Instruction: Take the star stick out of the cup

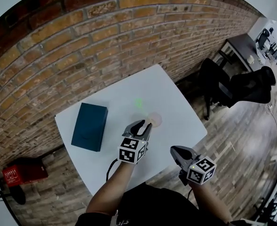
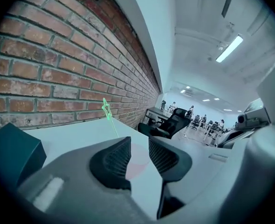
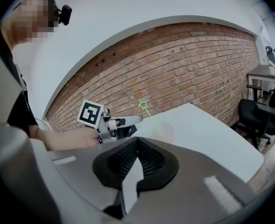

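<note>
A translucent cup [image 1: 154, 120] stands near the middle of the white table [image 1: 176, 98]. The green star stick [image 1: 138, 102] stands in it and leans toward the brick wall. My left gripper [image 1: 145, 125] is just short of the cup, its jaws open with nothing between them. In the left gripper view the cup [image 2: 138, 161] shows through the gap of that gripper [image 2: 139, 146], and the star [image 2: 106, 109] rises beyond. My right gripper [image 1: 174, 149] hangs at the table's near edge, shut and empty. The right gripper view shows its jaws [image 3: 137, 141] closed, with the cup [image 3: 164, 132], the star [image 3: 143, 105] and the left gripper [image 3: 123, 122] ahead.
A dark teal box [image 1: 89, 126] lies on the table's left part, also close by on the left in the left gripper view [image 2: 11, 148]. A brick wall [image 1: 105, 36] runs behind the table. A black office chair [image 1: 218, 86] stands off the table's right side.
</note>
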Motion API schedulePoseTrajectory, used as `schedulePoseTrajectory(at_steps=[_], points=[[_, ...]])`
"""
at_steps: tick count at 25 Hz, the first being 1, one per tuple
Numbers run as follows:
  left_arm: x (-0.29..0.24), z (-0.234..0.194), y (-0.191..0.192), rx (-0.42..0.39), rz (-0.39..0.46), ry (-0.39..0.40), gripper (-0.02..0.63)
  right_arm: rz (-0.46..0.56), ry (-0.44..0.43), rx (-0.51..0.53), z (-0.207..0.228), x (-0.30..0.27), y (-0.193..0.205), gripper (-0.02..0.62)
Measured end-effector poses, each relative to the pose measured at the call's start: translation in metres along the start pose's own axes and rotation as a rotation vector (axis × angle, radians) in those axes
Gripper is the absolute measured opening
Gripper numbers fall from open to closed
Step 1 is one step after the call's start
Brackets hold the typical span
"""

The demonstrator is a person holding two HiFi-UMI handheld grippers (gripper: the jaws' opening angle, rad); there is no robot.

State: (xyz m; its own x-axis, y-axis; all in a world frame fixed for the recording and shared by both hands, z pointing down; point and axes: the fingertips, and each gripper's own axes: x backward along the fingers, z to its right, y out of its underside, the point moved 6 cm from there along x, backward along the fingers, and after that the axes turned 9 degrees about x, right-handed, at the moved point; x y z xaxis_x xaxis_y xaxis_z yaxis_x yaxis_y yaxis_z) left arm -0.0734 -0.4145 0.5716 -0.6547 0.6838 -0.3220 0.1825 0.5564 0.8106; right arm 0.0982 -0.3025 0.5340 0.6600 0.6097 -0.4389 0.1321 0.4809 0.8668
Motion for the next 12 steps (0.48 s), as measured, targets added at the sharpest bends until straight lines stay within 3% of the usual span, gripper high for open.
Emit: schedulePoseTrajectory(at_steps=[12], points=[[-0.049,-0.04,0.002,0.013,-0.063,-0.014,0.123,-0.026,0.021,-0.057,0.017,-0.016,0.004,0.0]])
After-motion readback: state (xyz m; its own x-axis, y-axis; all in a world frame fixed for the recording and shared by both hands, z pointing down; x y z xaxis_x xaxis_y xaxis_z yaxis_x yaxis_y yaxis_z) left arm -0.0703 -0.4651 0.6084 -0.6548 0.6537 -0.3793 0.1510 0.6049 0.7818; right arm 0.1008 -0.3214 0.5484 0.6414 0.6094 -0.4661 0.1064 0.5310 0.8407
